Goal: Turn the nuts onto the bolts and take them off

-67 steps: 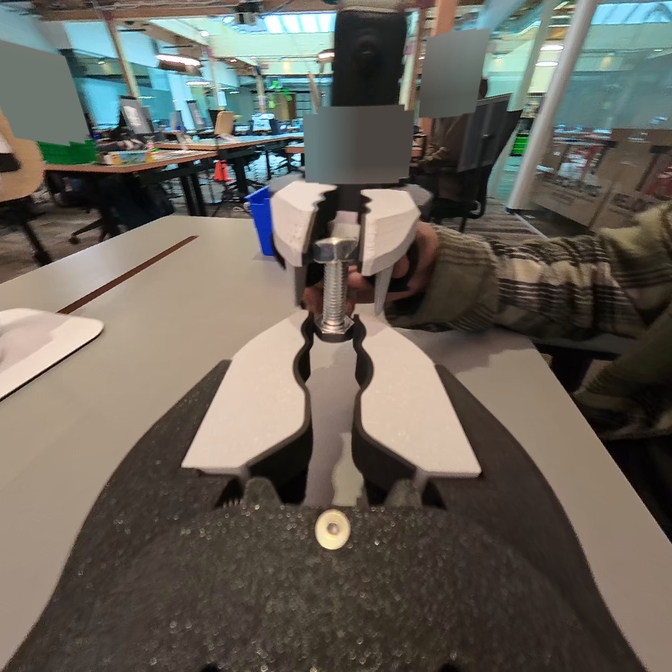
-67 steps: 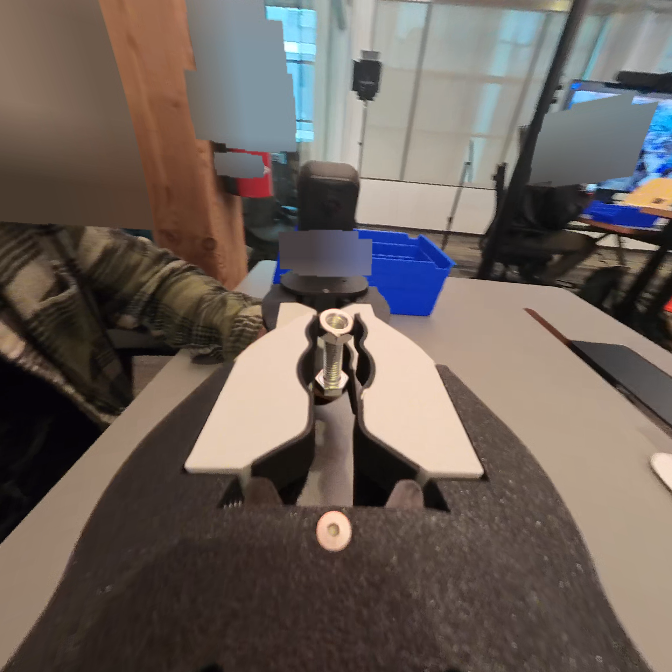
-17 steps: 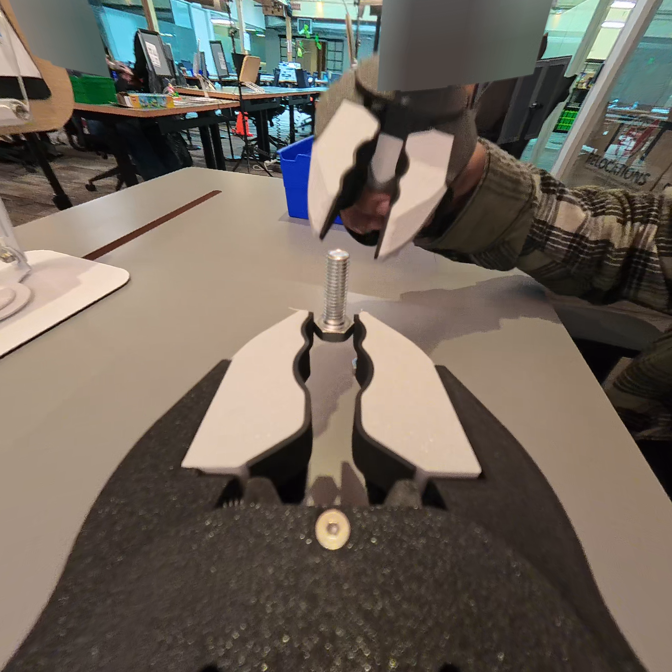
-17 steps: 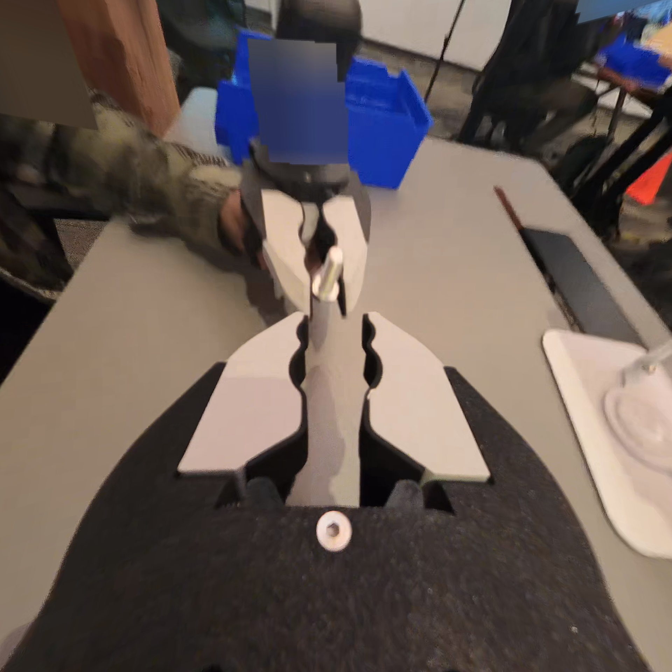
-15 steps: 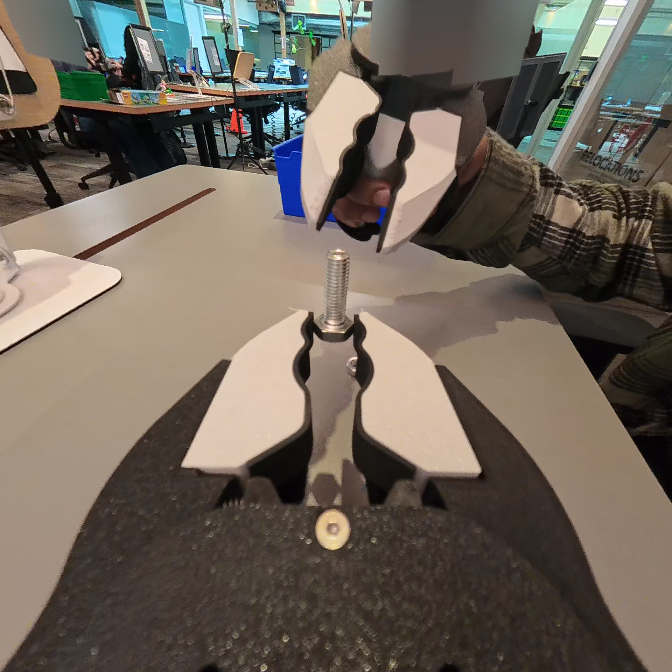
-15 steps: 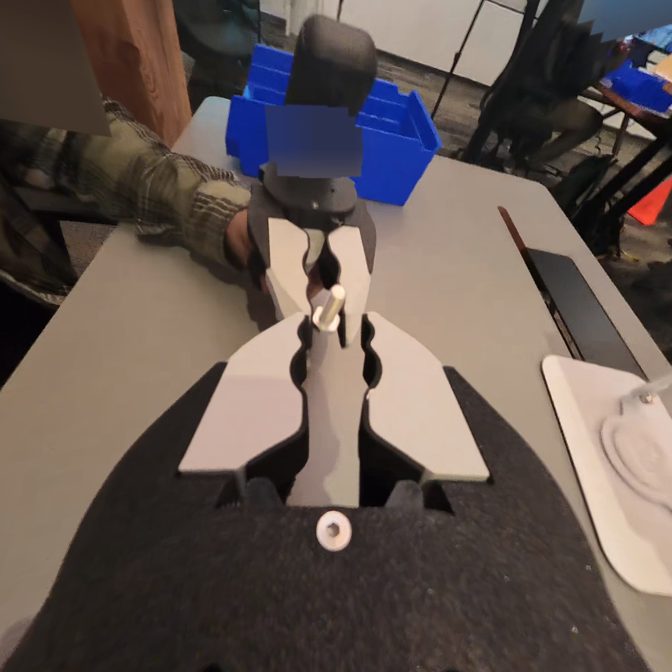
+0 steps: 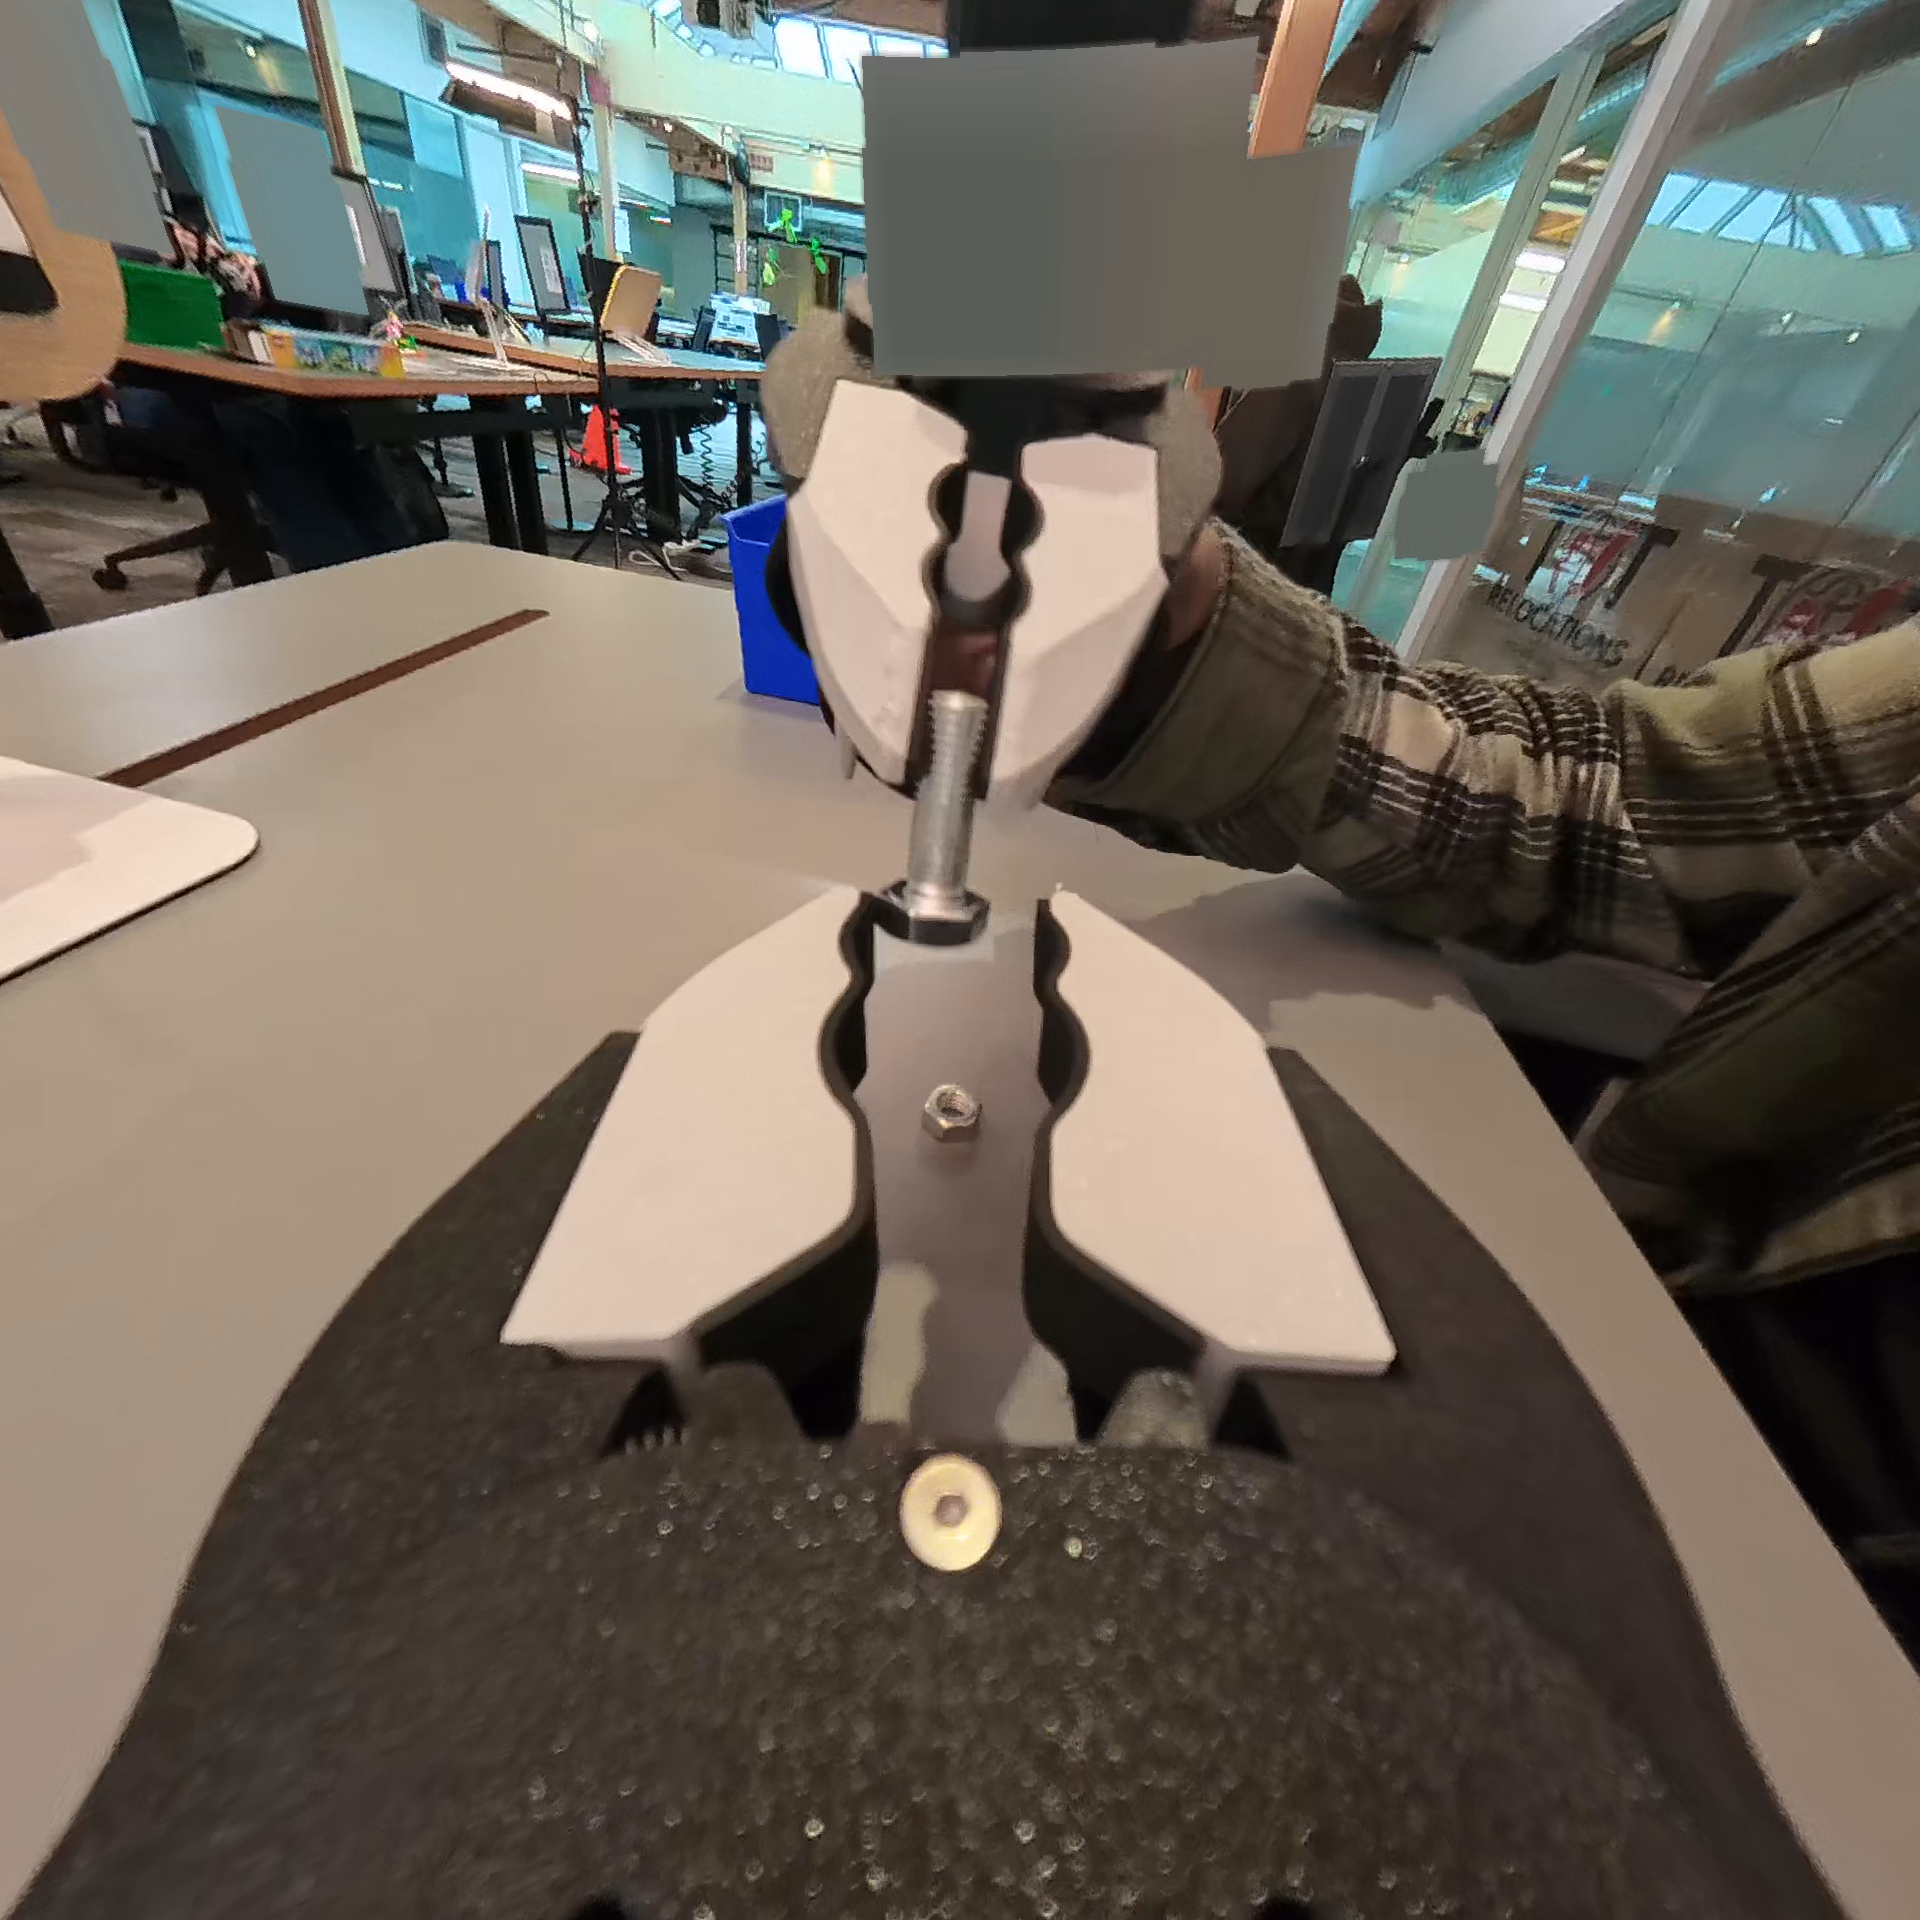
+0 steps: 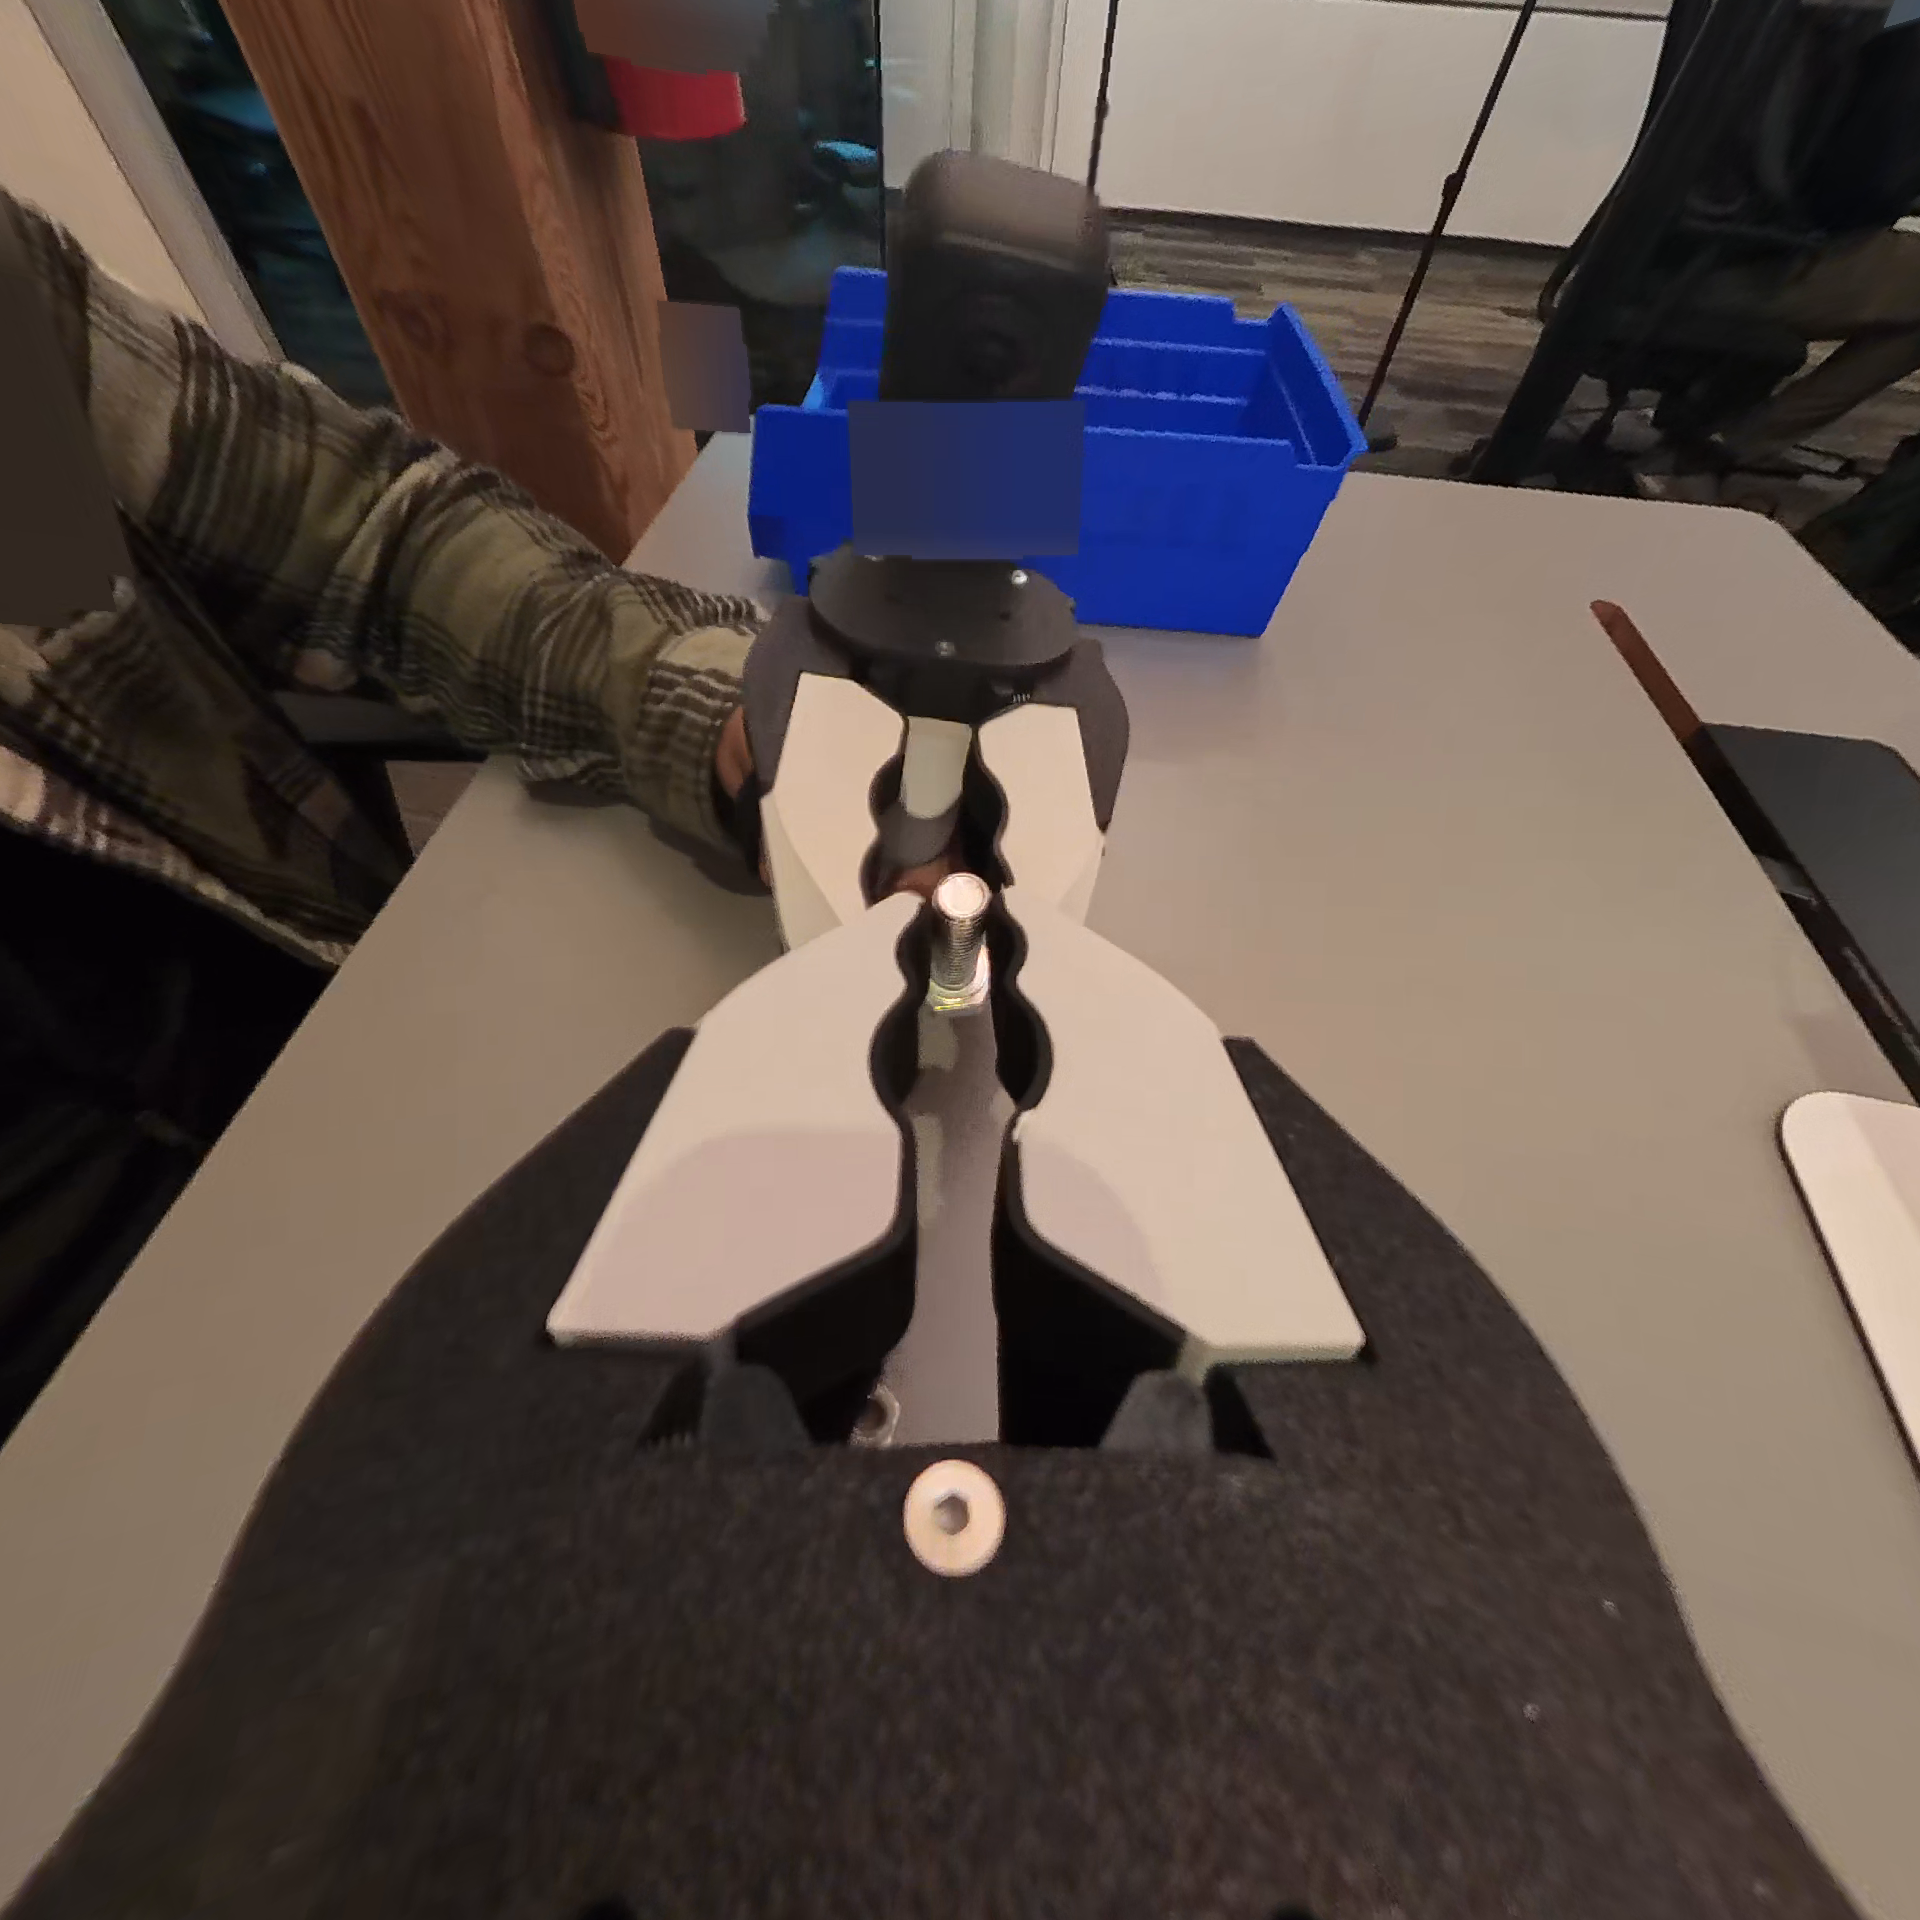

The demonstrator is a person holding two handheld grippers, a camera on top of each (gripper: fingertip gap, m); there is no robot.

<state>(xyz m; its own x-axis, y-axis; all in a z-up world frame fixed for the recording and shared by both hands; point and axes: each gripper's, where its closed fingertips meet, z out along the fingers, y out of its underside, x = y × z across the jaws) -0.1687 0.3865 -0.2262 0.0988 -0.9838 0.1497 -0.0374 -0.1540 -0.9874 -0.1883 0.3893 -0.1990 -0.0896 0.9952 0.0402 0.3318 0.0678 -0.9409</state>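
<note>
A silver bolt [image 7: 940,821] stands upright, head down and thread up, over the grey table [image 7: 468,935]. My right gripper [image 8: 956,920] is shut on its threaded shaft [image 8: 958,940]; in the left wrist view it comes down from above [image 7: 961,774]. My left gripper [image 7: 956,904] is open, its fingertips either side of the bolt head without gripping it. Its fingers [image 8: 821,810] face me in the right wrist view. A loose nut [image 7: 951,1112] lies on the table between my left fingers; it also shows under my right gripper [image 8: 878,1413].
A blue bin [image 8: 1195,499] stands at the table's far end, behind the left gripper. A white pad [image 7: 94,873] lies to one side, with a black mat [image 8: 1829,821] beyond it. Plaid sleeves [image 7: 1507,790] reach in from the table edge. Only a small space, under 4 cm, lies between the two pairs of fingers. Between my left fingertips and the loose nut [image 7: 951,1112] there is roughly 12 centimetres.
The nut came off the bolt and now lies on the table. My right gripper came back down and shut on the bolt's thread. My left gripper let go of the bolt head and opened.
</note>
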